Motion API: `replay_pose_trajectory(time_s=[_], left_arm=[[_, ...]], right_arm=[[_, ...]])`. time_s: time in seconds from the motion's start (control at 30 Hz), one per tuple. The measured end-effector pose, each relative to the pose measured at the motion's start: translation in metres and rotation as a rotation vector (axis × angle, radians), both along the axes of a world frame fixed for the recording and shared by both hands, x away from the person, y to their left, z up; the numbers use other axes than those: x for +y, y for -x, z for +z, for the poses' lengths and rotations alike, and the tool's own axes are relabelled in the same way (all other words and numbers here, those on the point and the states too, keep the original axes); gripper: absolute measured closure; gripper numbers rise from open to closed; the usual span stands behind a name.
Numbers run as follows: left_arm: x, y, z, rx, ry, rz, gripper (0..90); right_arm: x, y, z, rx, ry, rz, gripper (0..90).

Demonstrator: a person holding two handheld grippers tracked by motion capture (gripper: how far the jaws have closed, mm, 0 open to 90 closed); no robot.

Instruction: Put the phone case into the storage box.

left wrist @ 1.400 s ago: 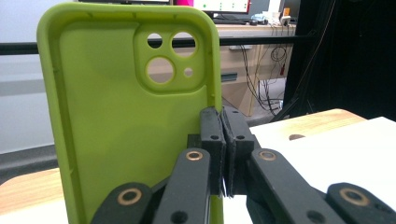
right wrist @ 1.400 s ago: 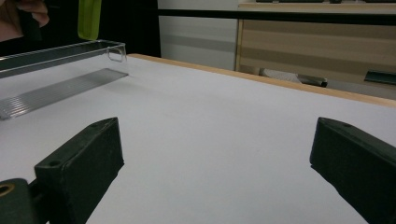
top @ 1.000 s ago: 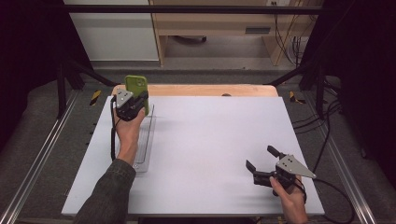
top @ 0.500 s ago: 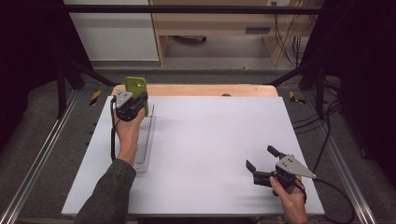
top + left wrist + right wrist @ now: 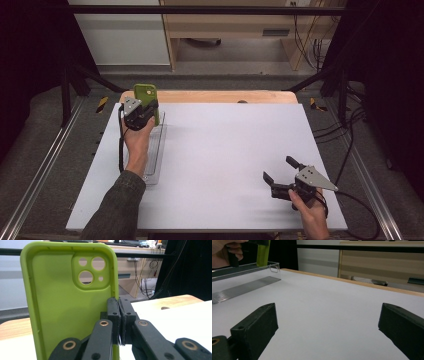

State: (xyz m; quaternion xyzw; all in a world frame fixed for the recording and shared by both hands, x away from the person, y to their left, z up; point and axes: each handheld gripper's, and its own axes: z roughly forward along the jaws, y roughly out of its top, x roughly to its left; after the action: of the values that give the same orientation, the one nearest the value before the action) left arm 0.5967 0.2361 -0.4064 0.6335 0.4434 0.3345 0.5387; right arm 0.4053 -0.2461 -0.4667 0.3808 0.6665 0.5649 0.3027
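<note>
The left gripper (image 5: 145,111) has its jaws clamped on one long edge of a lime-green phone case (image 5: 67,302), holding it upright over the far end of a clear acrylic slotted rack (image 5: 155,150) that lies along the left side of the white bench (image 5: 225,150). In the left gripper view the case's hollow inner side faces the camera, with its camera cut-outs at the top. The step in hand looks like standing the case in the rack. The next move probably calls for lowering the case's bottom edge squarely into one of the ribbed grooves before letting go; whether it already touches the rack cannot be told. The right gripper (image 5: 281,176) rests at the near right of the bench, jaws spread wide and empty, well apart from the rack.
</note>
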Motion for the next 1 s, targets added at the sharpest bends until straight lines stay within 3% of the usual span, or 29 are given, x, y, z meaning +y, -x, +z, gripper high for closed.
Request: replay_pose_trajectory(time_s=[1.0], left_arm=[[0.002,-0.003,-0.011,0.03,-0.009,0.006,87.6]], right_arm=[[0.001,0.0,-0.001,0.003,0.0,0.002,2.5]])
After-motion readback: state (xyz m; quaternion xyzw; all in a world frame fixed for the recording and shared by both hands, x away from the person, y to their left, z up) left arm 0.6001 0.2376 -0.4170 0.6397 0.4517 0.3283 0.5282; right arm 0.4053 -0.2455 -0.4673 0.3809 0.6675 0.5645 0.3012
